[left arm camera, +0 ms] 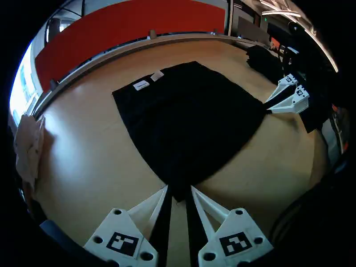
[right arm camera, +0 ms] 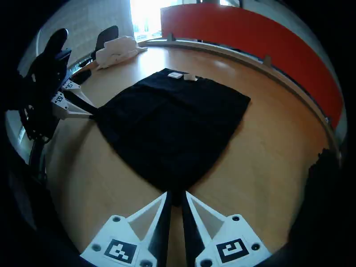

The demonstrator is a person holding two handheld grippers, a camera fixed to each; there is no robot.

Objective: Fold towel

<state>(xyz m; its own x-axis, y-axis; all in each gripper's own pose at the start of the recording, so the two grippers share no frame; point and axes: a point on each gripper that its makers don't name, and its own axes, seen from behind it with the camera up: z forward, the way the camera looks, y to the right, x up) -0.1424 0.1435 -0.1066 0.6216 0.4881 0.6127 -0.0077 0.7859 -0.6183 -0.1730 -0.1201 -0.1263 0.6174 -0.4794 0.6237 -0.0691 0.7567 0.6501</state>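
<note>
A black towel (left arm camera: 191, 120) lies spread flat on the wooden table (left arm camera: 89, 151), with two white tags (left arm camera: 149, 81) at its far edge. My left gripper (left arm camera: 179, 196) is shut on the towel's near corner. The right gripper (left arm camera: 268, 106) shows at the towel's right corner in the left gripper view. In the right gripper view, my right gripper (right arm camera: 176, 198) is shut on the near corner of the black towel (right arm camera: 173, 120), and the left gripper (right arm camera: 91, 114) pinches the corner at the left.
A pale folded cloth (left arm camera: 27, 147) lies at the table's left edge, also seen as a white pile (right arm camera: 118, 48) near chairs. A red partition (left arm camera: 129, 31) runs behind the table. Another dark cloth (left arm camera: 262, 60) lies at the far right.
</note>
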